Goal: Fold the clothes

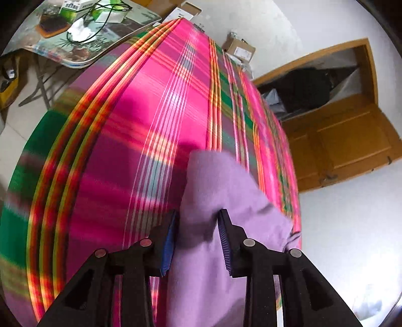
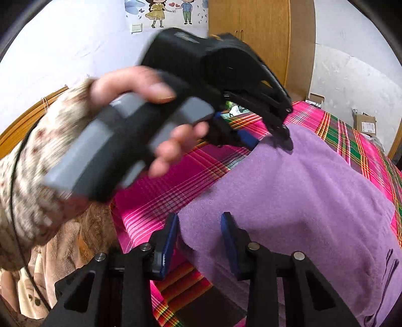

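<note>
Through the left wrist camera I see my left gripper (image 1: 197, 241) with its blue-padded fingers (image 1: 167, 247) apart, a fold of the lilac garment (image 1: 221, 191) lying between them (touching or not, I can't tell) on the pink plaid bedspread (image 1: 125, 151).

A bed covered in a bright pink plaid bedspread (image 1: 155, 130) with green, yellow and orange stripes. Beyond its far end, a folding table (image 1: 83, 60) with a leaf-print top holds boxes, a black cable and white tissue. A cardboard box (image 1: 238, 47) sits against the white wall. An open wooden door (image 1: 346, 140) stands nearby. A cartoon wall poster (image 2: 165, 12) hangs beside a wooden wardrobe (image 2: 253, 37).
</note>
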The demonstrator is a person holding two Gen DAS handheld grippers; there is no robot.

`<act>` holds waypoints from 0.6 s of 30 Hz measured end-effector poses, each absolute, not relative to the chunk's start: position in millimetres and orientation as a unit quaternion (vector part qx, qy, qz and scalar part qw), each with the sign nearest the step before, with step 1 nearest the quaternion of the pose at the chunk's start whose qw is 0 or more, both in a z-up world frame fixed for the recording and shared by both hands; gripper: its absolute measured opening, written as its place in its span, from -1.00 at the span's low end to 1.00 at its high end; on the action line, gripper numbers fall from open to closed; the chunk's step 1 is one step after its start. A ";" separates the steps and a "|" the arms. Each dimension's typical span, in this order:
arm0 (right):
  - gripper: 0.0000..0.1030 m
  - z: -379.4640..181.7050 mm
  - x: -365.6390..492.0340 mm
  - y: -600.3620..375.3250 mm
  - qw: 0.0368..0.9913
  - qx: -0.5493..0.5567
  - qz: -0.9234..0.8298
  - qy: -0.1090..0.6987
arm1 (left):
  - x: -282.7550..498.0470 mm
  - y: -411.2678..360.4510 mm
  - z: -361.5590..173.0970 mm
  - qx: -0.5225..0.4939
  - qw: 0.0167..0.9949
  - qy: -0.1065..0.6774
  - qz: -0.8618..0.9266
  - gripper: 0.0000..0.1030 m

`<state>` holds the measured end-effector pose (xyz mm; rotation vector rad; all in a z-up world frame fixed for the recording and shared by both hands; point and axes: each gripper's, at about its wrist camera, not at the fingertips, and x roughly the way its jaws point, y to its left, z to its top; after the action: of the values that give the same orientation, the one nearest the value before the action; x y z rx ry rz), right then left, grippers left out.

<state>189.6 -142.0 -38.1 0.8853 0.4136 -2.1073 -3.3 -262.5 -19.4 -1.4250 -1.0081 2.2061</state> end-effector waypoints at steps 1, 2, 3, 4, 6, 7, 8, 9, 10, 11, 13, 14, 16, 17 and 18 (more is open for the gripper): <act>-0.34 -38.1 189.5 -141.3 0.399 0.350 -0.832 0.163 | -8.4 -261.9 -19.2 -0.503 0.165 -0.348 0.774 -0.36; -0.35 -38.2 189.2 -140.3 0.399 0.350 -0.832 0.162 | -13.9 -261.2 -18.8 -0.505 0.171 -0.341 0.774 -0.36; -0.36 -38.3 188.6 -139.4 0.400 0.350 -0.832 0.161 | -18.0 -261.0 -18.4 -0.506 0.174 -0.341 0.773 -0.36; -0.36 -38.3 187.7 -138.4 0.401 0.351 -0.831 0.159 | -20.6 -260.5 -18.7 -0.504 0.176 -0.342 0.773 -0.36; -0.37 -38.4 185.9 -137.2 0.402 0.351 -0.831 0.157 | -25.7 -259.5 -19.5 -0.501 0.180 -0.343 0.774 -0.37; -0.38 -38.6 185.0 -136.8 0.403 0.351 -0.831 0.157 | -28.3 -259.0 -19.8 -0.500 0.183 -0.344 0.774 -0.37; -0.39 -38.7 184.6 -136.1 0.404 0.351 -0.830 0.157 | -31.9 -261.8 -21.2 -0.500 0.181 -0.347 0.773 -0.45; -0.40 -38.8 184.3 -135.4 0.404 0.350 -0.830 0.157 | -30.7 -261.4 -21.1 -0.499 0.180 -0.345 0.774 -0.49; -0.41 -39.0 184.2 -134.6 0.405 0.350 -0.830 0.156 | -29.4 -260.8 -20.9 -0.498 0.178 -0.342 0.776 -0.52; -0.42 -39.1 184.0 -133.9 0.405 0.350 -0.830 0.155 | -29.7 -259.6 -19.8 -0.497 0.175 -0.333 0.782 -0.58; -0.46 -39.5 183.8 -135.5 0.405 0.350 -0.830 0.155 | -28.9 -257.3 -19.3 -0.497 0.173 -0.321 0.787 -0.62; -0.52 -39.6 183.7 -136.0 0.406 0.350 -0.830 0.155 | -28.8 -256.8 -18.8 -0.498 0.172 -0.318 0.788 -0.63; -0.61 -38.6 183.1 -134.1 0.407 0.350 -0.830 0.151 | -28.6 -257.1 -18.8 -0.501 0.170 -0.323 0.785 -0.65; -0.66 -37.9 182.7 -133.1 0.407 0.350 -0.830 0.149 | -28.1 -256.3 -17.5 -0.501 0.168 -0.323 0.785 -0.66; -0.69 -37.1 182.2 -131.4 0.407 0.351 -0.831 0.146 | -27.2 -255.5 -16.5 -0.501 0.166 -0.322 0.786 -0.66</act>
<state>182.2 -131.4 -37.1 0.8836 0.3684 -2.0938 -27.2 -255.5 -16.5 -1.4261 -0.9172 2.2385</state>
